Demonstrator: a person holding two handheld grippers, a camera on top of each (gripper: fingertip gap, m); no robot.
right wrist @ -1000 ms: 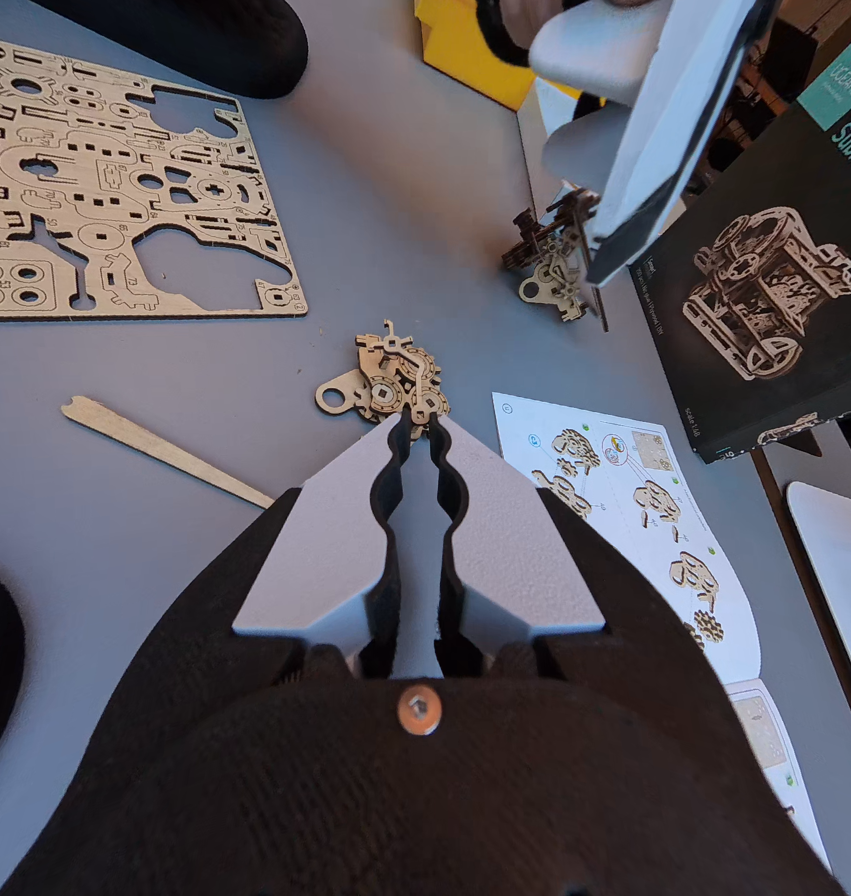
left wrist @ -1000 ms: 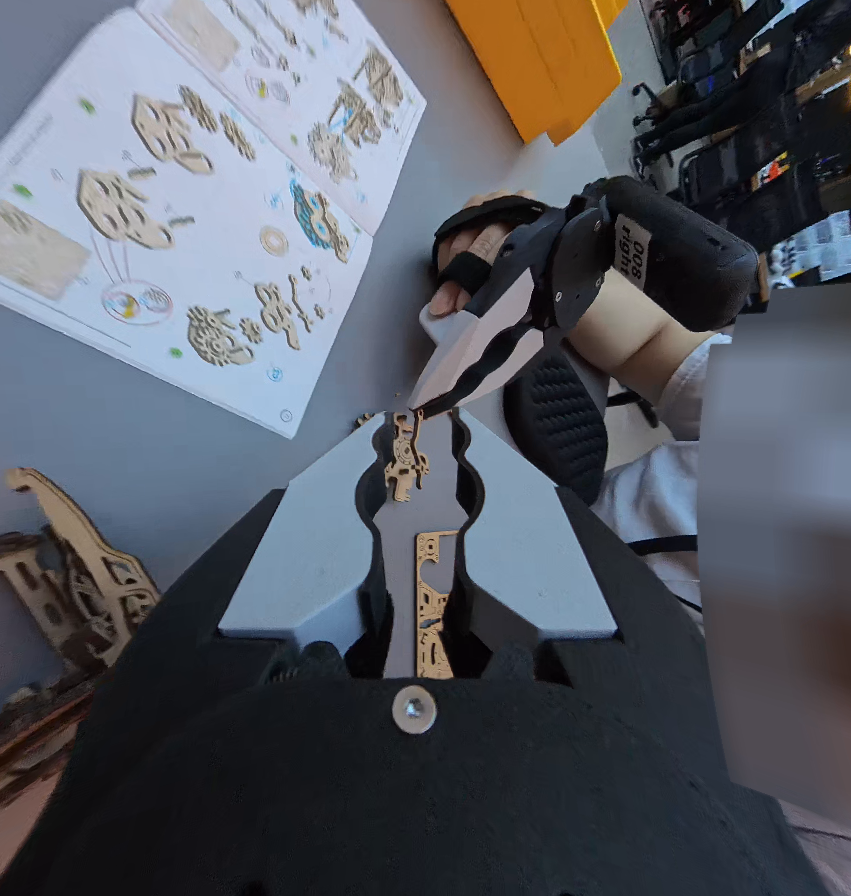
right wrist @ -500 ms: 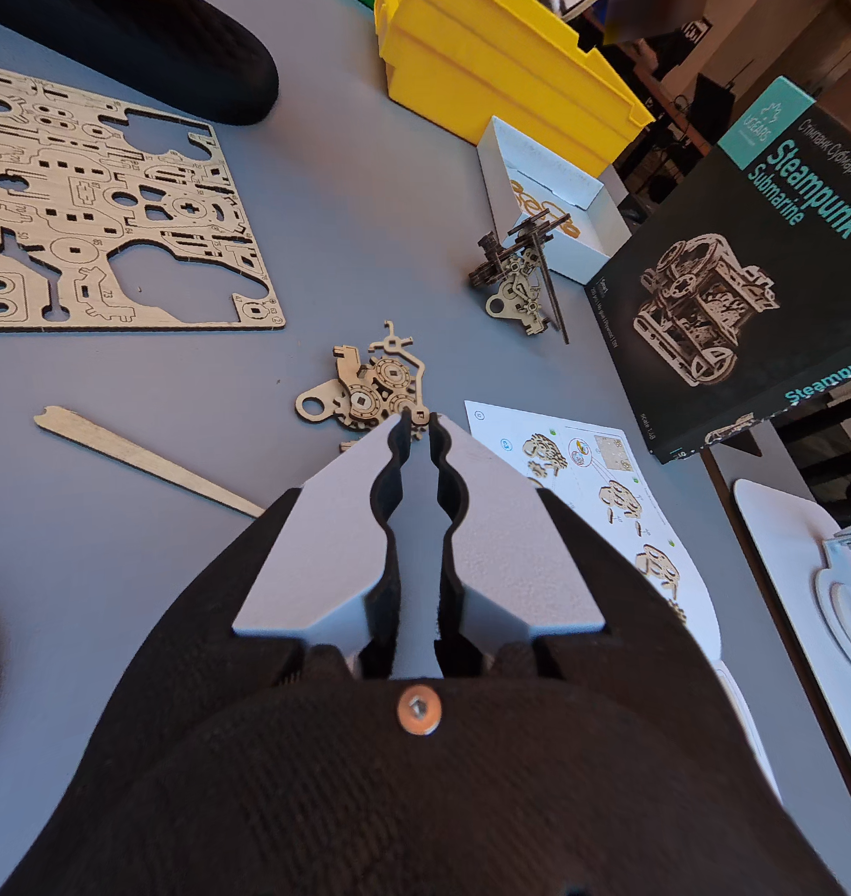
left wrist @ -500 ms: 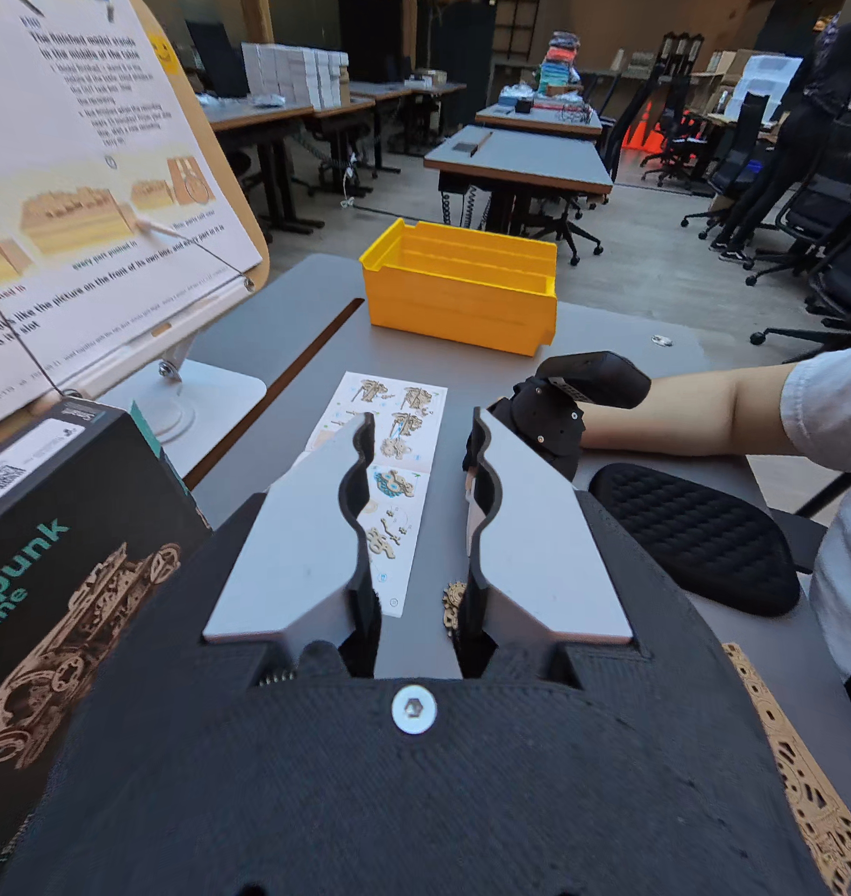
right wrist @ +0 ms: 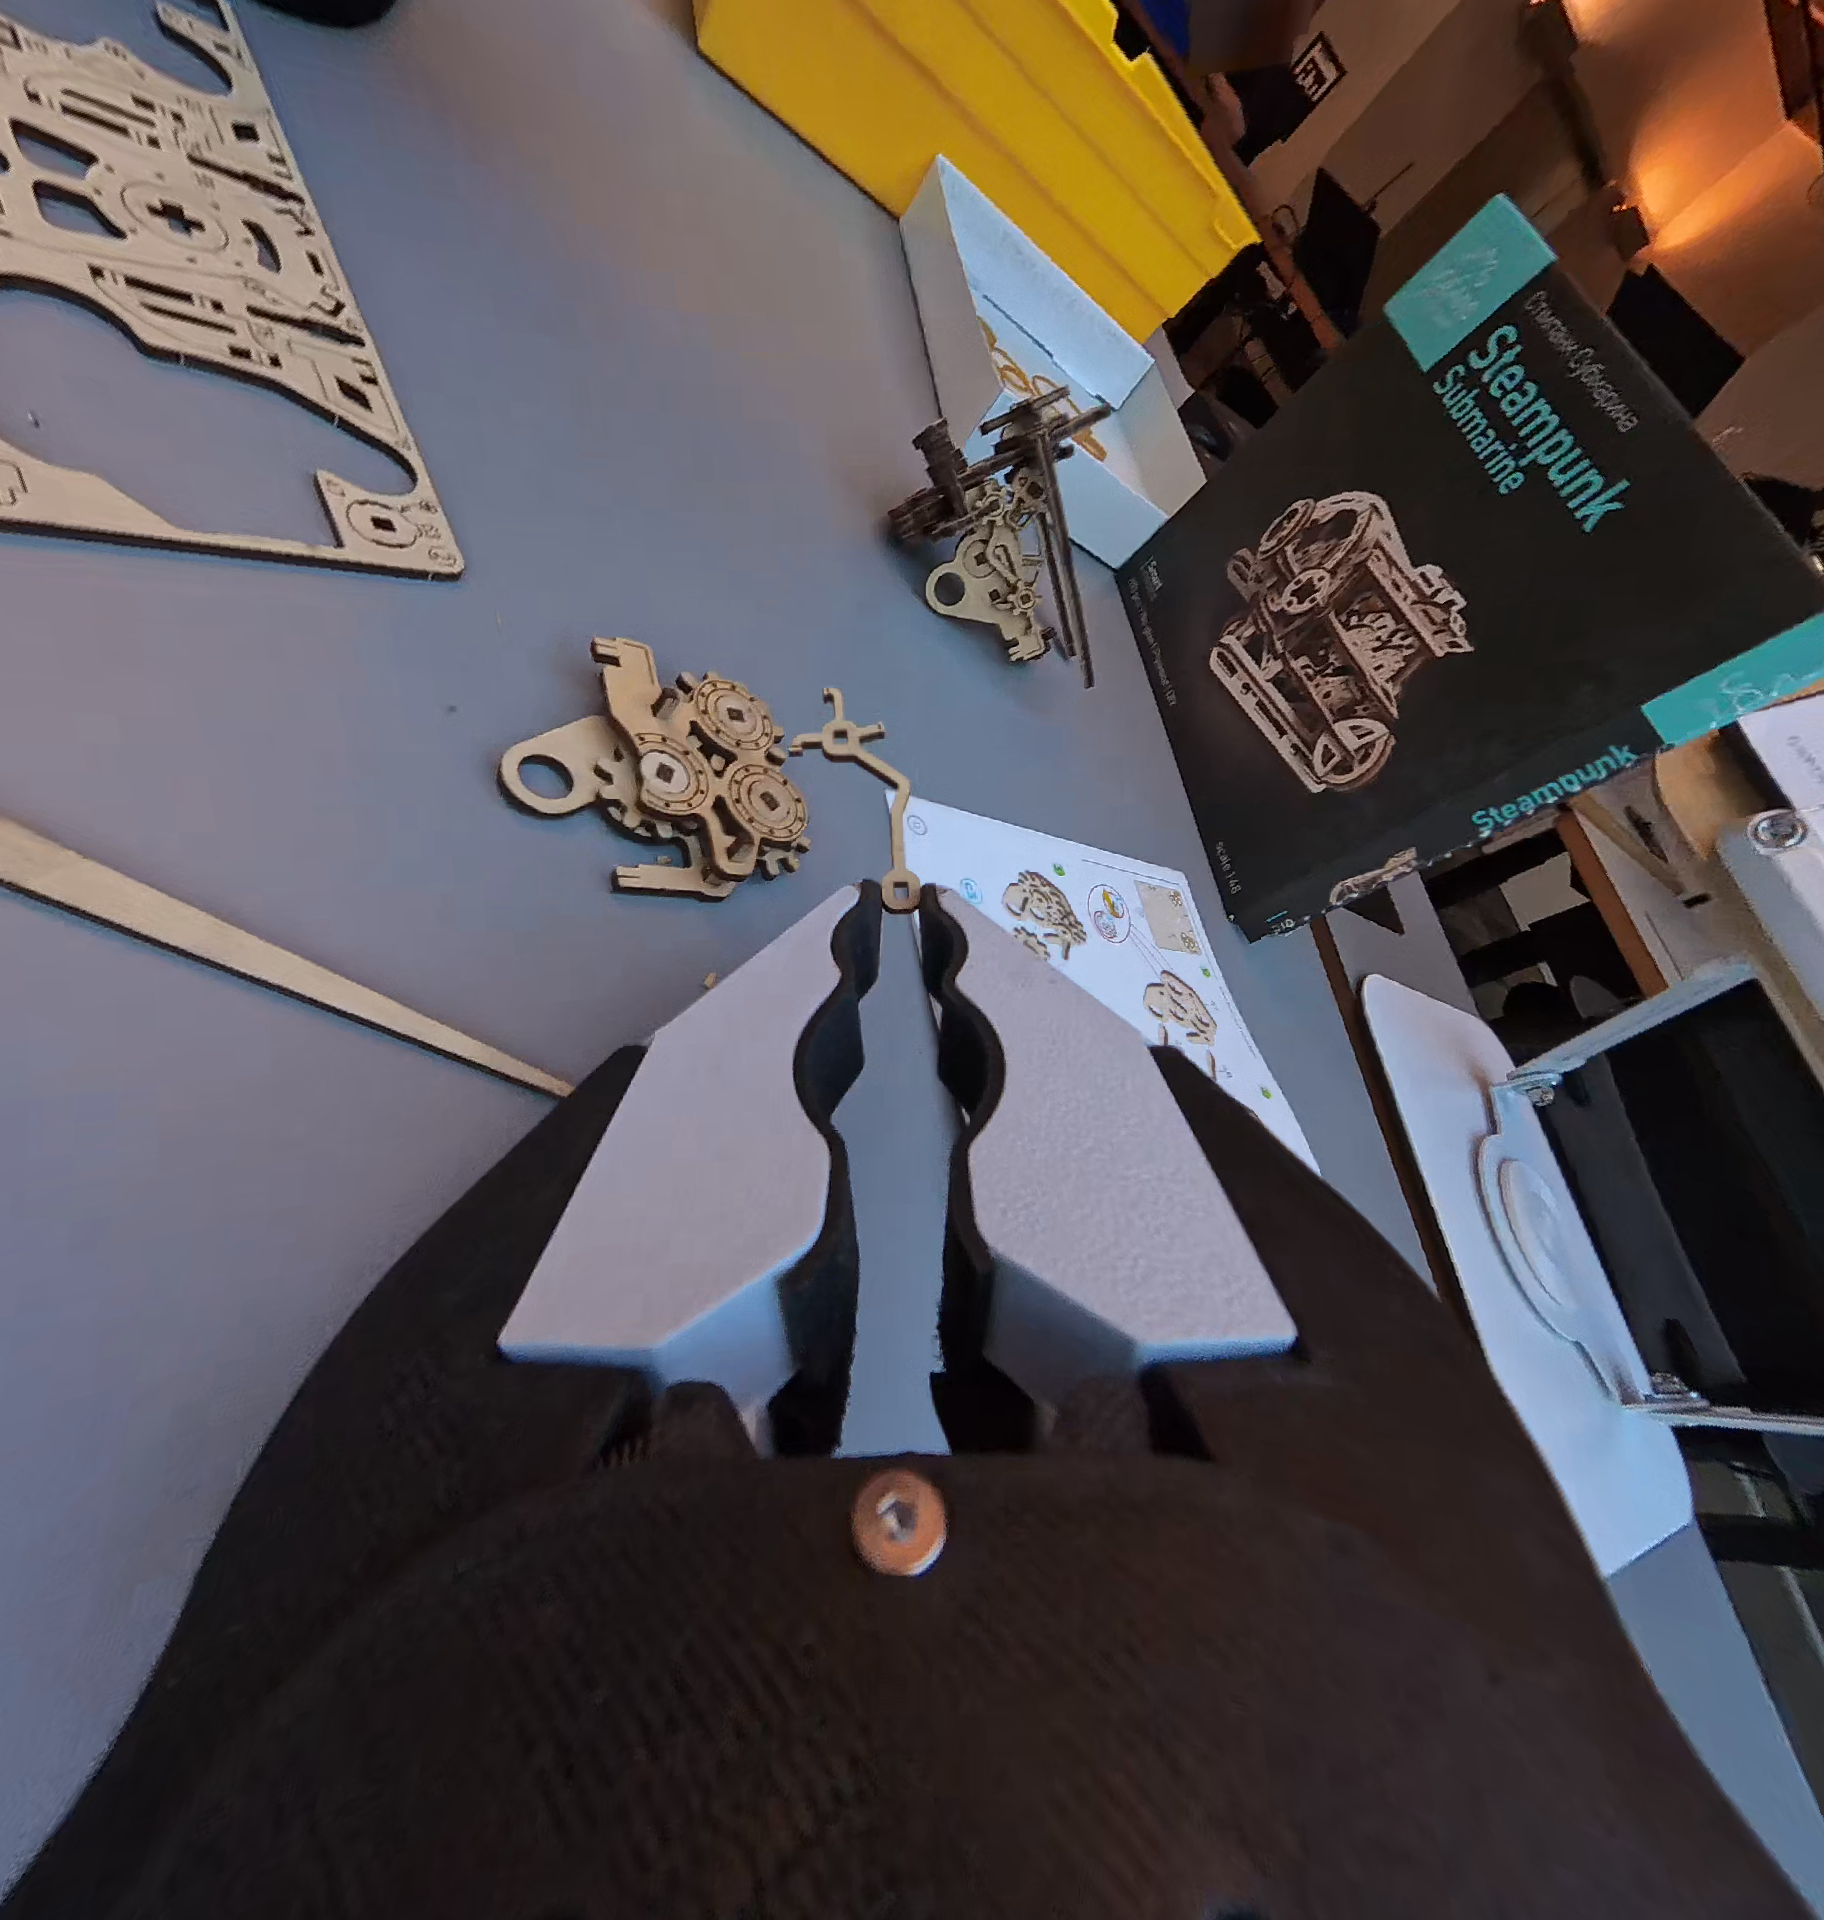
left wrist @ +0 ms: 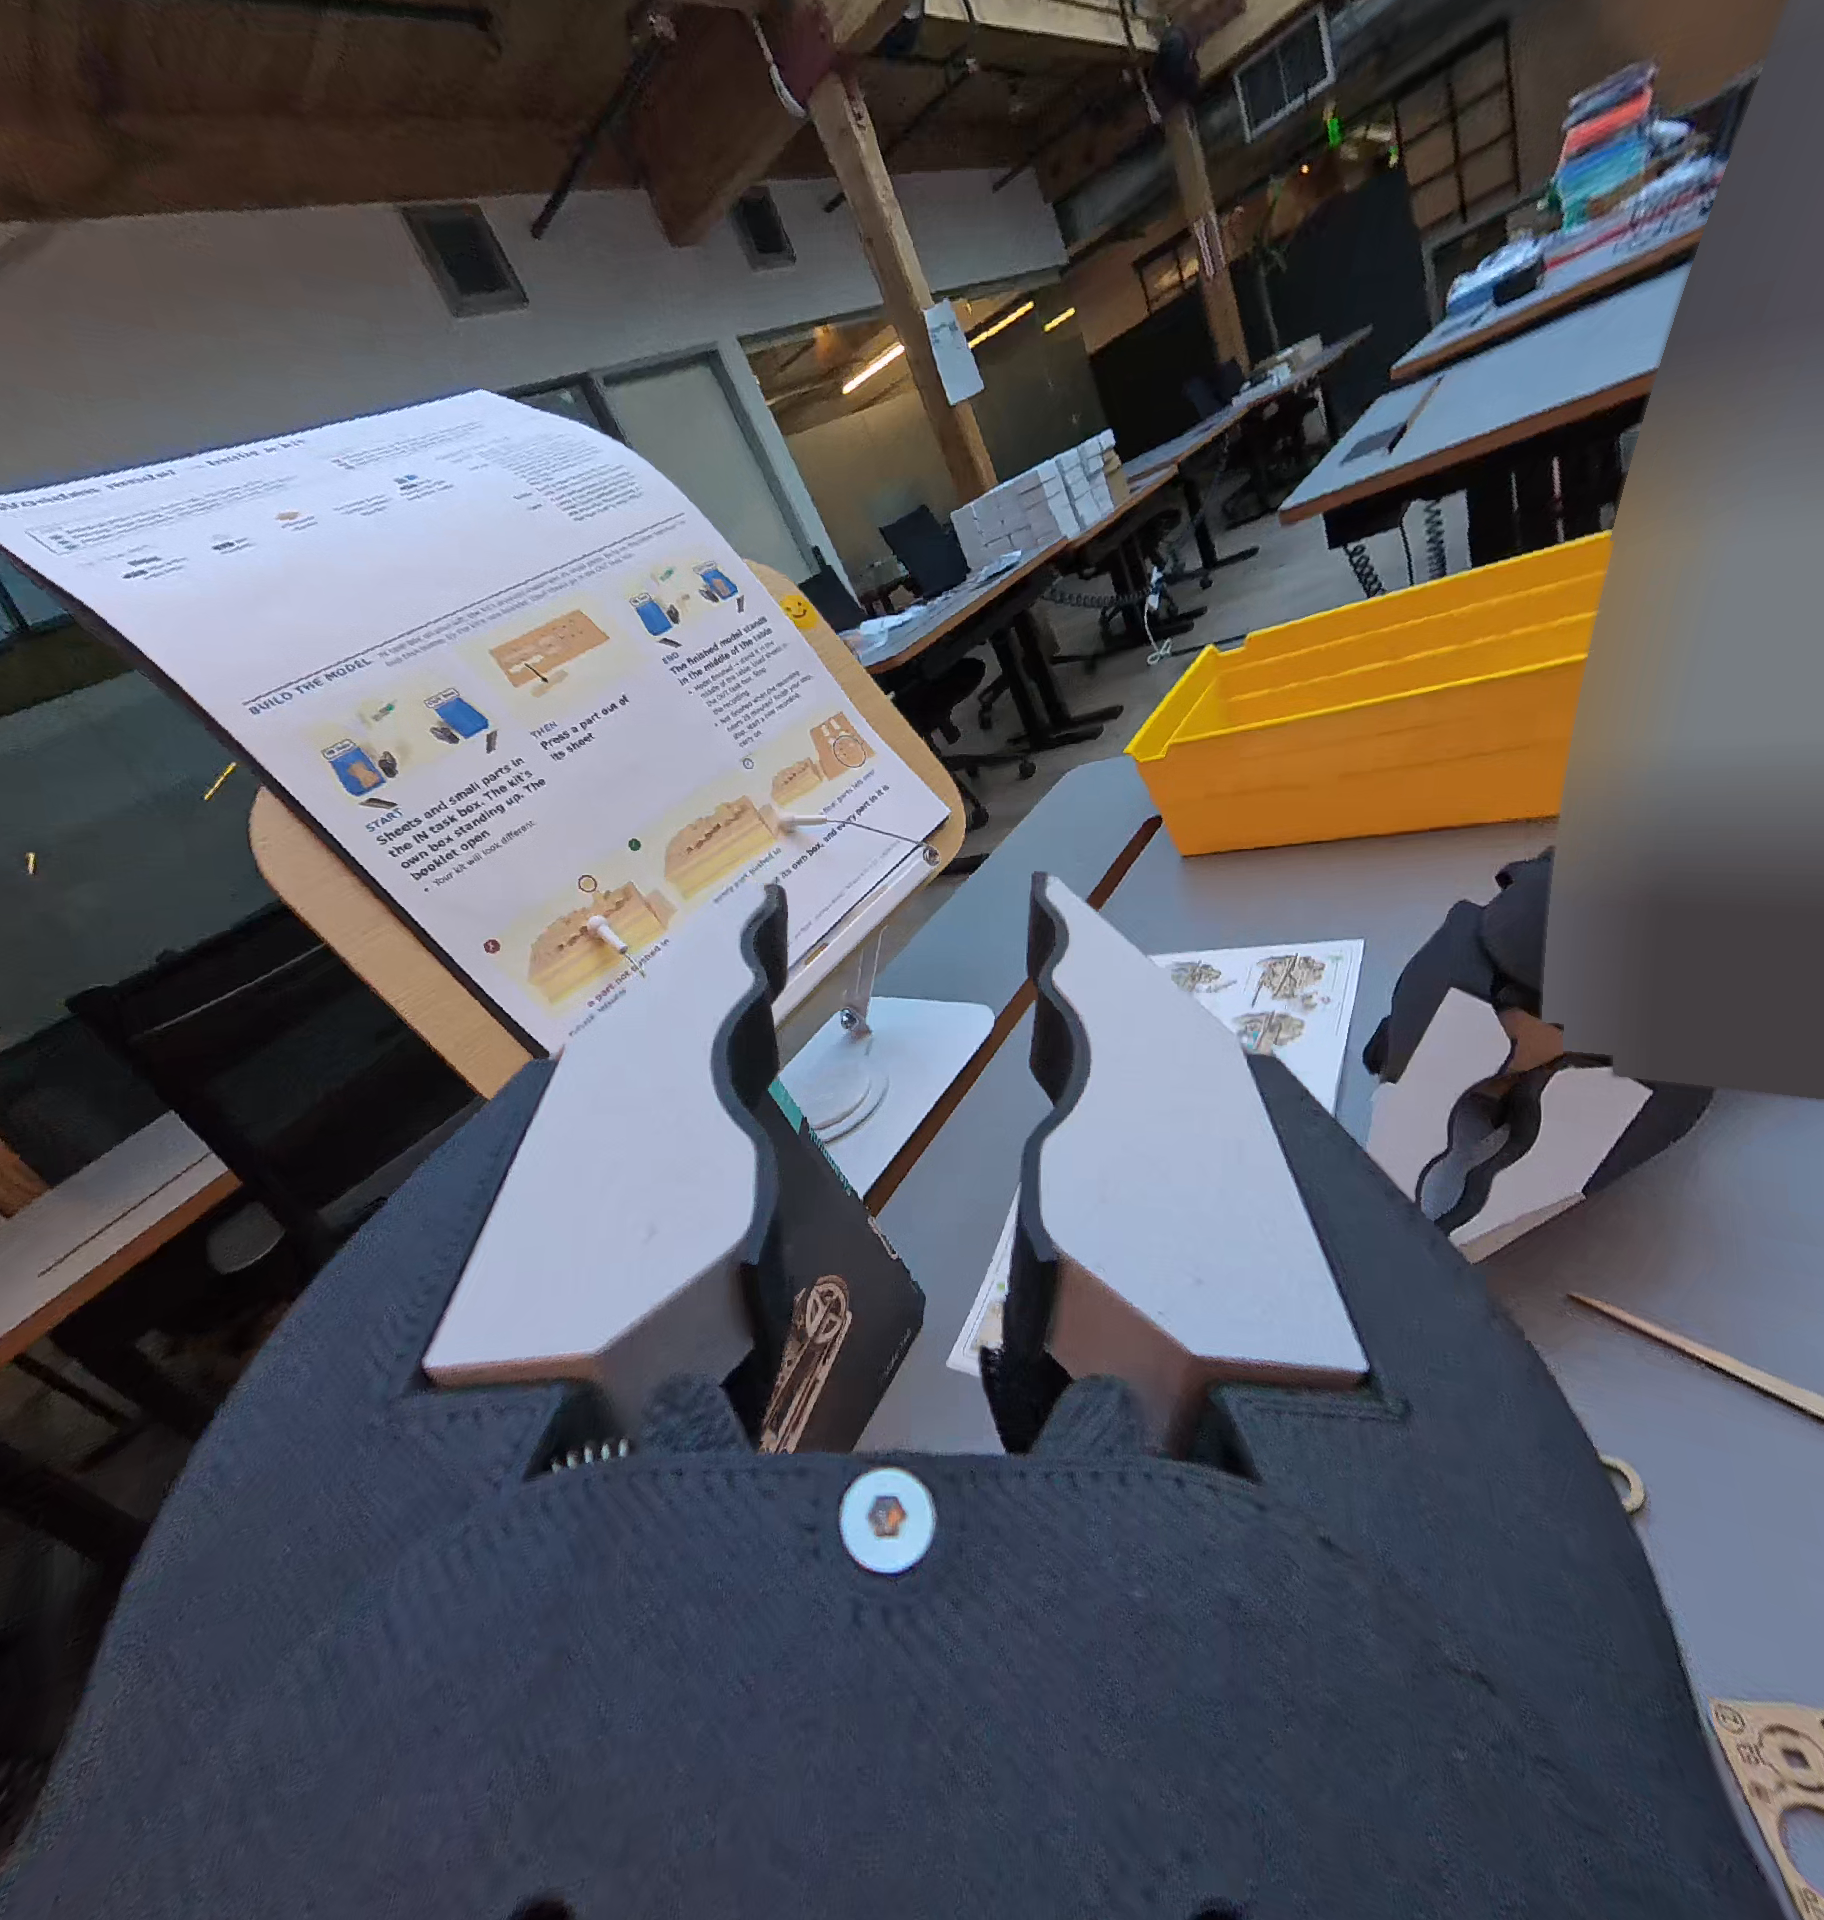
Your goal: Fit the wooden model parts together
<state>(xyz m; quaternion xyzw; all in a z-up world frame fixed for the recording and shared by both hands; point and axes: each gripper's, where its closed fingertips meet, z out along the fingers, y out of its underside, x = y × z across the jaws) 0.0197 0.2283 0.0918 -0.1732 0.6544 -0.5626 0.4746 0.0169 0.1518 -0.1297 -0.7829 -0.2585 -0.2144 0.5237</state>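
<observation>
In the right wrist view my right gripper (right wrist: 900, 896) is shut on the square-holed end of a thin wooden lever (right wrist: 895, 805). The lever's cross-shaped end points away, just right of a flat wooden gear assembly (right wrist: 679, 779) lying on the grey table (right wrist: 596, 416). A darker small wooden assembly (right wrist: 1001, 530) stands farther back. My left gripper (left wrist: 903, 914) is open and empty. It is held up in the air and faces an instruction sheet on a stand (left wrist: 534, 707). The right gripper also shows in the left wrist view (left wrist: 1490, 1122).
A punched-out wooden sheet (right wrist: 160, 291) lies at the far left and a long wooden stick (right wrist: 243, 945) at the near left. The black kit box (right wrist: 1459, 582), an open booklet (right wrist: 1105, 935), a small white box (right wrist: 1033, 332) and a yellow bin (right wrist: 949, 114) stand to the right and behind. Left tips to right tips: about 25 centimeters. The left gripper is farther from the darker small wooden assembly (right wrist: 1001, 530), some 25 centimeters, than the right, some 15 centimeters.
My left gripper opened, let go of the small dark assembly on the table, then rose and tilted up towards the stand. My right gripper has drawn the thin lever away from the gear assembly.
</observation>
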